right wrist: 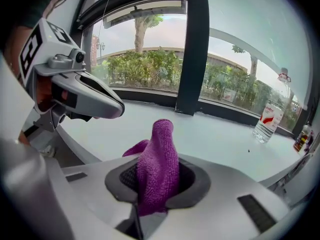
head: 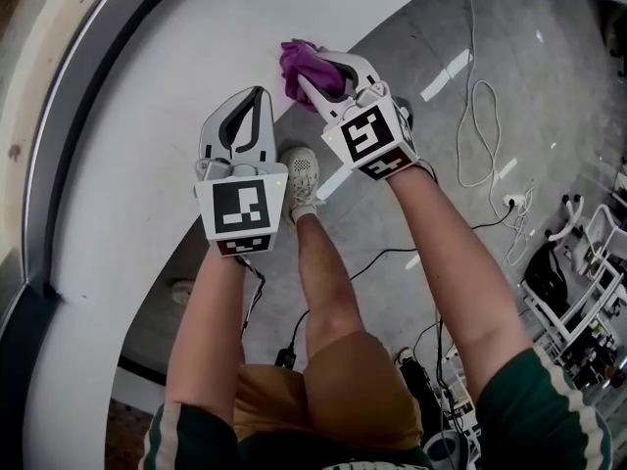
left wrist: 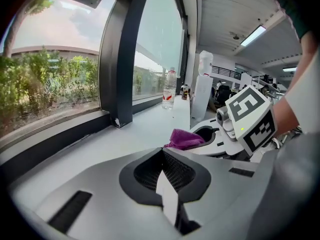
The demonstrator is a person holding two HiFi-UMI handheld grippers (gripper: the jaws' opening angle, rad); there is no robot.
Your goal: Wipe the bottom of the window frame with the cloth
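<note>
Cloth (right wrist: 157, 166) pinched in right gripper (head: 312, 72), left gripper (left wrist: 162, 153) pressed together; bottle (right wrist: 270, 115) w/ red label, illegible.

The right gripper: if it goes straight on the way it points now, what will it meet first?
Probably the white sill, touched first by the purple cloth held in the right gripper. The dark window frame lies beyond the sill, but depth is hard to judge.
</note>
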